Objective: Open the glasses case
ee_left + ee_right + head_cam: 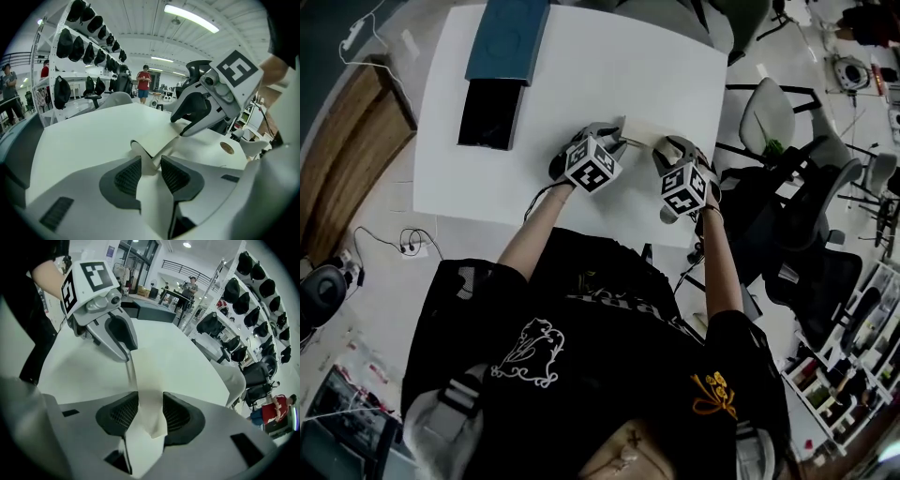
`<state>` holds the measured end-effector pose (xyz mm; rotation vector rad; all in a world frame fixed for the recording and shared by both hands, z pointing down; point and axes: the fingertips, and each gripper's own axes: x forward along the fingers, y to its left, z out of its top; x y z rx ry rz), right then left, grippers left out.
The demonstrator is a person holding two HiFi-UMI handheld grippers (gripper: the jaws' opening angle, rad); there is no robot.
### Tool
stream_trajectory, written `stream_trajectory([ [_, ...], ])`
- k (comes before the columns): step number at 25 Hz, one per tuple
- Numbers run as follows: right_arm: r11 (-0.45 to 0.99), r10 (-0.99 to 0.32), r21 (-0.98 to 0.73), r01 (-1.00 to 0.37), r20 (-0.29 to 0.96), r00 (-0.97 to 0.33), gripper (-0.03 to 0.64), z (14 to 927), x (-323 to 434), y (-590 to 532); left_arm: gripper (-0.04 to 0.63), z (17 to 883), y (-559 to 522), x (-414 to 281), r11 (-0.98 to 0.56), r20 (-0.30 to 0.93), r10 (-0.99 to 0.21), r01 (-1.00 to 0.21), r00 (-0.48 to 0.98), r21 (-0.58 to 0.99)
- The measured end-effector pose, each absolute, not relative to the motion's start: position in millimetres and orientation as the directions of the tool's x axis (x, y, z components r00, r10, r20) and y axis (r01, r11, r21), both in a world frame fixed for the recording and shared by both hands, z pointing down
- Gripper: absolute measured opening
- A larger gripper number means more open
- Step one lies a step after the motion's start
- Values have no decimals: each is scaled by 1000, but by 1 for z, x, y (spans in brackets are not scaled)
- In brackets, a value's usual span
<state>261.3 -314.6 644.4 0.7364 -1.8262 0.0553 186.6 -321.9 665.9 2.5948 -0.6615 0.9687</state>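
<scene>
A cream glasses case lies on the white table between my two grippers. In the left gripper view, the case's near end reaches into the gap of my left gripper. Those jaws stand wide apart, and the pads do not press on the case. In the right gripper view, the other end of the case is pinched between the pads of my right gripper, which is shut on it. Each gripper faces the other across the case: the right gripper in the left view, the left gripper in the right view.
A blue box and an open black box lie at the table's far left. Office chairs stand to the right of the table. Cables run over the floor at the left. People stand far off in the room.
</scene>
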Motion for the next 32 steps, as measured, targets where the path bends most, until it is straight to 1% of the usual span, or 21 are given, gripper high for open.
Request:
stream_trajectory([
  [1, 806, -444, 292, -515, 874, -199, 173, 643, 262, -316, 135, 666, -322, 187, -851, 674, -316, -513, 668, 109],
  [3, 799, -440, 271, -538, 872, -215, 134, 637, 263, -320, 135, 666, -322, 188, -850, 674, -318, -516, 667, 109],
  [6, 766, -485, 286, -575, 845, -226, 89, 624, 263, -335, 135, 667, -322, 187, -850, 676, -318, -515, 665, 107],
  [11, 730, -539, 350, -587, 822, -181, 67, 618, 265, -367, 135, 669, -320, 186, -851, 678, -321, -515, 662, 100],
  [14, 707, -555, 369, -603, 818, -151, 70, 620, 268, -385, 135, 669, -320, 186, -853, 679, -322, -514, 660, 95],
  [18, 682, -571, 365, -634, 807, -149, 81, 623, 268, -400, 135, 670, -319, 186, -856, 686, -327, -511, 650, 76],
  [23, 648, -594, 368, -667, 792, -140, 92, 620, 268, -399, 133, 674, -314, 189, -883, 712, -316, -468, 627, 21],
  [24, 646, -594, 362, -672, 792, -144, 100, 618, 267, -396, 133, 674, -314, 188, -884, 710, -316, -466, 629, 19],
  [26, 648, -590, 347, -678, 792, -159, 150, 614, 265, -391, 135, 673, -314, 185, -882, 712, -313, -471, 629, 29],
  [29, 628, -608, 340, -701, 776, -169, 153, 602, 264, -383, 135, 673, -312, 178, -869, 718, -316, -493, 620, 44],
  [32, 575, -644, 317, -754, 744, -179, 153, 587, 263, -373, 135, 668, -306, 169, -860, 716, -319, -507, 621, 56],
])
